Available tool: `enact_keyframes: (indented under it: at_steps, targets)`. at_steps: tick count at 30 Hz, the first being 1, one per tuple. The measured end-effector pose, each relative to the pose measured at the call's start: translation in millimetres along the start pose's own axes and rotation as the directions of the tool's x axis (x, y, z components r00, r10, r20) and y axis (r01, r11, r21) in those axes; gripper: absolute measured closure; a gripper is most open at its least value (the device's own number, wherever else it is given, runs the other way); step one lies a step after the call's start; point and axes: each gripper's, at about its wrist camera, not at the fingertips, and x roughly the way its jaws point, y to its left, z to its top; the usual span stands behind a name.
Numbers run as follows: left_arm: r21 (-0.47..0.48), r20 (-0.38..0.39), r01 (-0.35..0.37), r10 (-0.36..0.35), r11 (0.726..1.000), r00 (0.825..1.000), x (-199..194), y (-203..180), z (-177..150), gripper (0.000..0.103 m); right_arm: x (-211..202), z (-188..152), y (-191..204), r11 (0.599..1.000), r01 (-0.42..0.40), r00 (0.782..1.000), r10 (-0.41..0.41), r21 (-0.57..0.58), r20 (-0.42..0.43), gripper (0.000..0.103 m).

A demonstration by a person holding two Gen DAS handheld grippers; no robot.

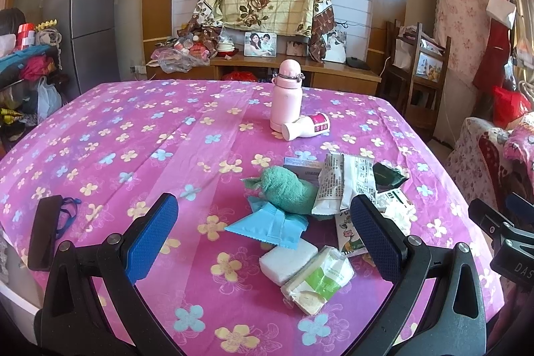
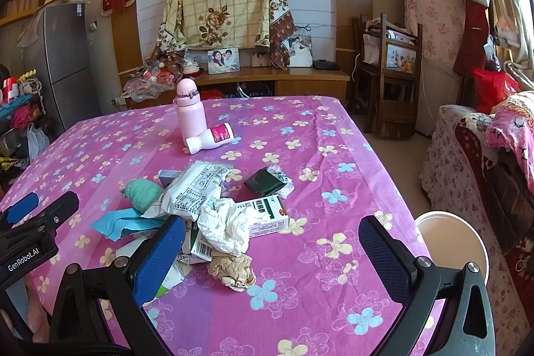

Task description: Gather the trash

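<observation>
A heap of trash lies on the pink flowered tablecloth (image 1: 133, 135): a light blue wrapper (image 1: 267, 224), a green towel roll (image 1: 287, 189), a white printed packet (image 1: 333, 186), a white foam block (image 1: 287, 259) and a green-white carton (image 1: 320, 282). My left gripper (image 1: 263, 236) is open over the heap's near side. In the right wrist view I see crumpled white tissue (image 2: 227, 222), a brown paper ball (image 2: 233, 267), a medicine box (image 2: 267, 214) and a dark green packet (image 2: 262, 181). My right gripper (image 2: 272, 251) is open, just above the paper ball.
A pink flask (image 1: 287, 95) stands at mid-table with a small white bottle (image 1: 307, 126) lying against it. A black glasses case (image 1: 43, 232) lies at the table's left edge. A white round bin (image 2: 450, 242) stands on the floor off the table's right edge. A sofa (image 2: 494, 162) is at the right.
</observation>
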Motion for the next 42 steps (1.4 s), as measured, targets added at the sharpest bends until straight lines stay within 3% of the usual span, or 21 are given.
enact_keyframes:
  at_steps: [20, 42]
  targets:
    - [-0.006, -0.016, -0.01, 0.01, 1.0, 1.0, 3.7, 12.2, -4.1, 0.0, -0.7, -2.9, 6.1, 0.999, 0.009, 1.0, -0.009, -0.041, 0.004, 0.0]
    - [0.024, -0.082, -0.006, 0.008, 1.0, 0.997, 26.6, 10.6, -11.6, 0.0, 23.7, -12.4, -4.7, 0.999, 0.007, 0.994, -0.01, -0.031, -0.107, 0.0]
